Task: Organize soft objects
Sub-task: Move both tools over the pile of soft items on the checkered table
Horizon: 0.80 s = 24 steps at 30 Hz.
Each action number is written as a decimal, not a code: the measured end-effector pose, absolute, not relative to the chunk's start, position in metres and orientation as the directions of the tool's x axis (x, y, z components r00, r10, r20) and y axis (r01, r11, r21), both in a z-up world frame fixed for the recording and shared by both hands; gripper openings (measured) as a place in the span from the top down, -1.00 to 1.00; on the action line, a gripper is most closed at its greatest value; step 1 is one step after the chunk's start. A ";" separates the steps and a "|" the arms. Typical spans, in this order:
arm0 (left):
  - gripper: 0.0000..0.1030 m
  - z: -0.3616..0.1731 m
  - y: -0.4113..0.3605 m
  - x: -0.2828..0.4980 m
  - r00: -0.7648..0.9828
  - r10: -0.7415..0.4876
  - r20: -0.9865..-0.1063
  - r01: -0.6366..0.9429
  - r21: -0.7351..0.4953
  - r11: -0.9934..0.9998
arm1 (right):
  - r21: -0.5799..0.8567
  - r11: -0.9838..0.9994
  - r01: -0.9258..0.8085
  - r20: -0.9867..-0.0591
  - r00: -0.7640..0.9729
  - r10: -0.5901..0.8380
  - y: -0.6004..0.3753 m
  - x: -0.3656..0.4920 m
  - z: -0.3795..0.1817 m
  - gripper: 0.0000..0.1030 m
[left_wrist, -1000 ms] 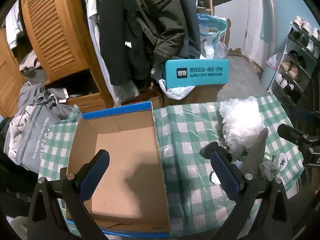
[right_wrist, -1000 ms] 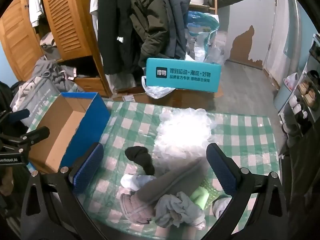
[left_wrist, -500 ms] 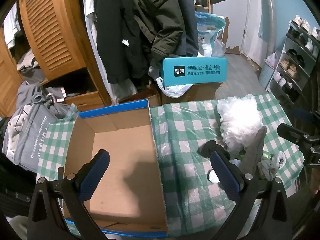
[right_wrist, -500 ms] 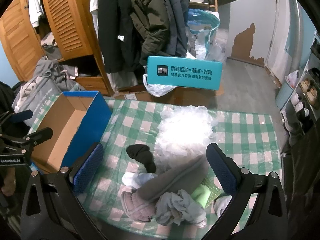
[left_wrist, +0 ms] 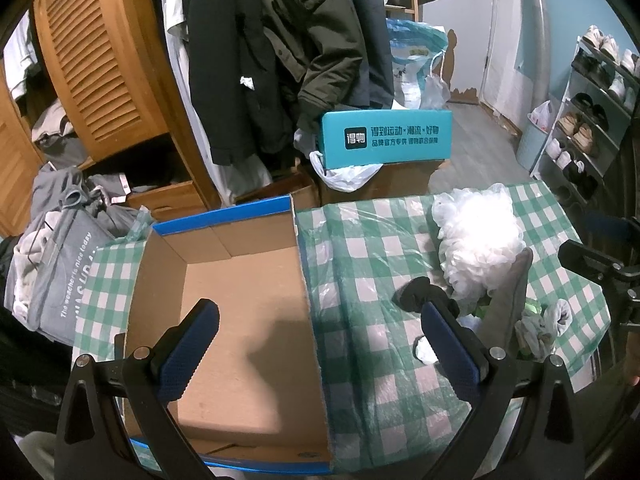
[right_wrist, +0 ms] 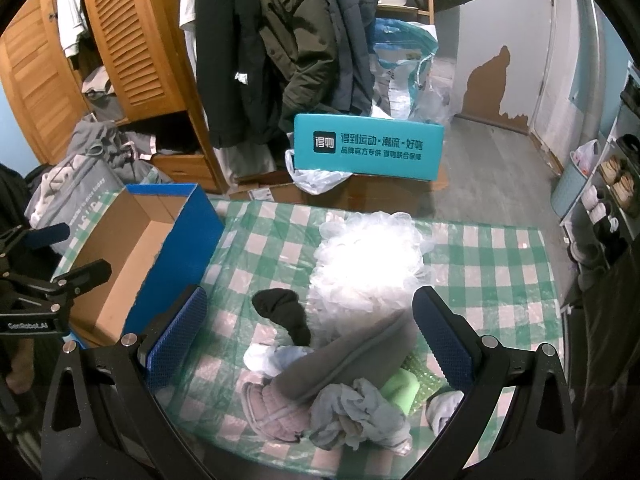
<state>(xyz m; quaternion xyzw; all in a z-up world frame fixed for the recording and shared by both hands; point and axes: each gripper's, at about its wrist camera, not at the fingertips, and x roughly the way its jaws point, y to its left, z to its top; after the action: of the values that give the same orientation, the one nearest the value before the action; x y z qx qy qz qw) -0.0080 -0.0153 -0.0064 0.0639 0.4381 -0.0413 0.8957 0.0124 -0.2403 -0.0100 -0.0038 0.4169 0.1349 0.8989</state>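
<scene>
I'm at the start: my right gripper [right_wrist: 306, 326] hangs spread above the soft pile [right_wrist: 332, 380] on the checked table [right_wrist: 500, 280], my left gripper [left_wrist: 320, 344] spread over the empty cardboard box [left_wrist: 240, 304]. Next, I judge, comes pinching the black sock [right_wrist: 284, 312].

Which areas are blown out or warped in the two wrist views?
Left wrist: white mesh pouf overexposed, detail lost; the left tool throws a soft shadow inside the cardboard box. Right wrist: pouf clipped again; wardrobe door bowed by fisheye; black vignette in corners.
</scene>
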 end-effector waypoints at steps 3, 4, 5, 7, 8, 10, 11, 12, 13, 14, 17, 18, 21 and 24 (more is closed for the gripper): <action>-0.98 -0.008 -0.017 -0.010 0.612 -0.017 -0.791 0.131 0.080 0.988 | 0.106 0.964 -0.245 -0.750 0.616 0.239 -0.241 0.012 -0.010 -0.97; -0.98 -0.008 -0.016 -0.009 0.612 -0.018 -0.791 0.131 0.079 0.988 | 0.105 0.964 -0.245 -0.751 0.616 0.238 -0.241 0.012 -0.010 -0.97; -0.98 -0.007 -0.016 -0.009 0.612 -0.018 -0.791 0.130 0.078 0.988 | 0.105 0.964 -0.245 -0.750 0.617 0.238 -0.241 0.012 -0.010 -0.97; -0.98 -0.007 -0.016 -0.009 0.612 -0.017 -0.791 0.130 0.079 0.988 | 0.104 0.964 -0.243 -0.750 0.617 0.237 -0.242 0.012 -0.010 -0.97; -0.98 -0.008 -0.017 -0.010 0.612 -0.017 -0.791 0.130 0.079 0.988 | 0.106 0.964 -0.245 -0.750 0.617 0.239 -0.242 0.012 -0.010 -0.97; -0.98 -0.009 -0.018 -0.010 0.611 -0.018 -0.792 0.131 0.078 0.988 | 0.106 0.964 -0.244 -0.750 0.617 0.239 -0.243 0.012 -0.010 -0.97; -0.98 -0.008 -0.018 -0.009 0.610 -0.017 -0.792 0.131 0.079 0.988 | 0.107 0.964 -0.245 -0.751 0.616 0.240 -0.243 0.012 -0.010 -0.97; -0.98 -0.008 -0.018 -0.009 0.610 -0.017 -0.792 0.131 0.080 0.988 | 0.107 0.964 -0.245 -0.751 0.616 0.240 -0.243 0.012 -0.010 -0.97; -0.98 -0.008 -0.018 -0.009 0.610 -0.017 -0.792 0.131 0.080 0.988 | 0.105 0.964 -0.244 -0.750 0.617 0.238 -0.243 0.012 -0.010 -0.97; -0.98 -0.008 -0.018 -0.009 0.610 -0.018 -0.792 0.131 0.079 0.988 | 0.105 0.964 -0.244 -0.750 0.617 0.238 -0.243 0.012 -0.010 -0.97; -0.98 -0.008 -0.018 -0.008 0.610 -0.016 -0.792 0.131 0.080 0.988 | 0.106 0.964 -0.243 -0.750 0.617 0.238 -0.244 0.012 -0.010 -0.97; -0.98 -0.008 -0.018 -0.009 0.609 -0.016 -0.793 0.131 0.080 0.988 | 0.105 0.964 -0.244 -0.751 0.616 0.238 -0.243 0.012 -0.010 -0.97; -0.98 -0.008 -0.018 -0.009 0.609 -0.016 -0.793 0.131 0.080 0.988 | 0.105 0.964 -0.243 -0.750 0.617 0.238 -0.243 0.012 -0.010 -0.97; -0.98 -0.008 -0.018 -0.009 0.608 -0.017 -0.794 0.131 0.079 0.988 | 0.106 0.965 -0.240 -0.751 0.616 0.236 -0.244 0.012 -0.010 -0.97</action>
<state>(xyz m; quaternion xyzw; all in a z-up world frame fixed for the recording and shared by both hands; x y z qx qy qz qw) -0.0090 -0.0183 -0.0084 0.0649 0.4406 -0.0415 0.8944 0.0120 -0.2439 -0.0102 -0.0024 0.4174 0.1325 0.8990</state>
